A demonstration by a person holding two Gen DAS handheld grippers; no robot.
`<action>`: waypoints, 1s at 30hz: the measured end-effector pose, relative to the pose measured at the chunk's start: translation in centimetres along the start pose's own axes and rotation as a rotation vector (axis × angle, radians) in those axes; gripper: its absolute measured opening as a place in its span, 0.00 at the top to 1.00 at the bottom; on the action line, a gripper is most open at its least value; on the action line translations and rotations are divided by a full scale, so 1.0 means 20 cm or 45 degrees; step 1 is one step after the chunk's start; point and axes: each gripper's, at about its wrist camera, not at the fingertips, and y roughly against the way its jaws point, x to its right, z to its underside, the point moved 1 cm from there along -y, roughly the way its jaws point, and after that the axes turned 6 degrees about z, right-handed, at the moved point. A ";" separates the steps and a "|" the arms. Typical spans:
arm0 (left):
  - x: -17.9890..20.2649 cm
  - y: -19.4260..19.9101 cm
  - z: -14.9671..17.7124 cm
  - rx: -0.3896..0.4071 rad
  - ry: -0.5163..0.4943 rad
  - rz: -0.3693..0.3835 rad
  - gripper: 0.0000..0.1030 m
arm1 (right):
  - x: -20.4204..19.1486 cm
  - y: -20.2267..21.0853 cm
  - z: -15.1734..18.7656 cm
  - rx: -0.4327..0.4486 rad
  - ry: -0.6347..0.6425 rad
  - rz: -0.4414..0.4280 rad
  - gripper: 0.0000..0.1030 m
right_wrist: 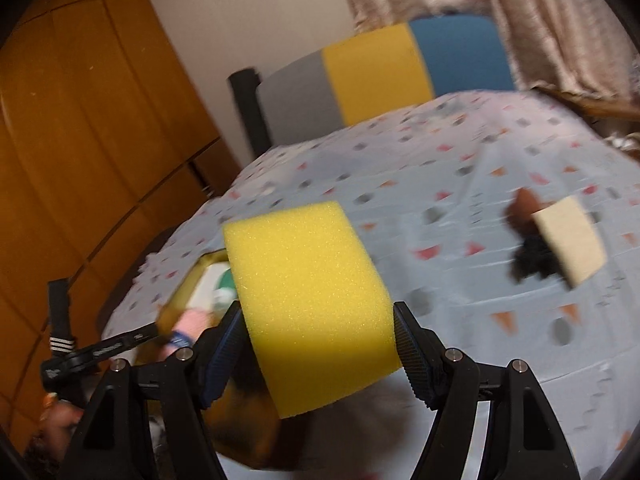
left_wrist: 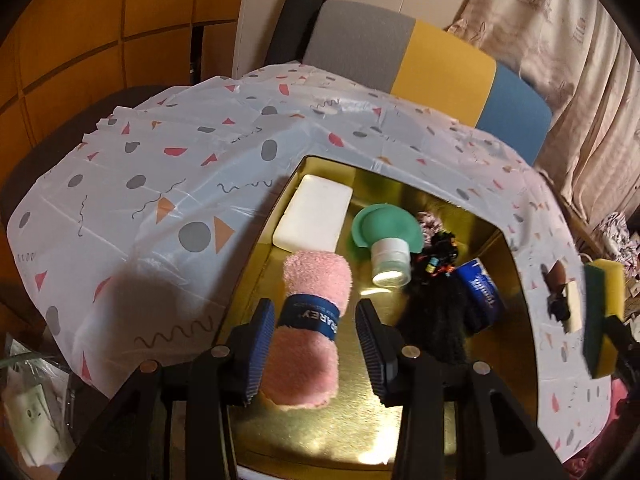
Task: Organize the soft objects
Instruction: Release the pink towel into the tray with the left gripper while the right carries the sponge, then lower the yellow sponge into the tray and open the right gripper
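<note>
Left gripper point(left_wrist: 314, 354): jaws are spread on either side of a rolled pink towel point(left_wrist: 310, 320) with a blue band; a gap is seen at each pad, so nothing is pinched. The towel lies in the gold tray point(left_wrist: 360, 440), beside a white foam block point(left_wrist: 314, 218), a green-capped bottle point(left_wrist: 386, 240), and a black fuzzy item point(left_wrist: 438, 320).

Right gripper point(right_wrist: 318, 344): pads are pressed against a yellow sponge point(right_wrist: 312, 300), which is held above the patterned tablecloth point(right_wrist: 440, 160), clear of the tray.
</note>
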 end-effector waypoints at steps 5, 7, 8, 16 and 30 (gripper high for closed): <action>-0.01 0.06 0.01 0.053 0.042 0.020 0.59 | -0.21 -0.10 0.05 -0.121 -0.004 -0.145 0.30; -0.02 0.07 0.01 0.050 0.057 0.025 0.59 | -0.29 -0.14 0.08 -0.166 -0.007 -0.192 0.30; -0.02 0.07 0.01 0.050 0.061 0.023 0.59 | -0.33 -0.17 0.09 -0.199 -0.005 -0.205 0.30; -0.10 0.16 0.01 0.115 0.120 -0.057 0.59 | -0.57 -0.39 0.17 -0.339 -0.026 -0.214 0.30; -0.07 0.13 0.08 0.025 0.086 -0.093 0.59 | -0.67 -0.68 0.24 -0.401 0.213 0.232 0.28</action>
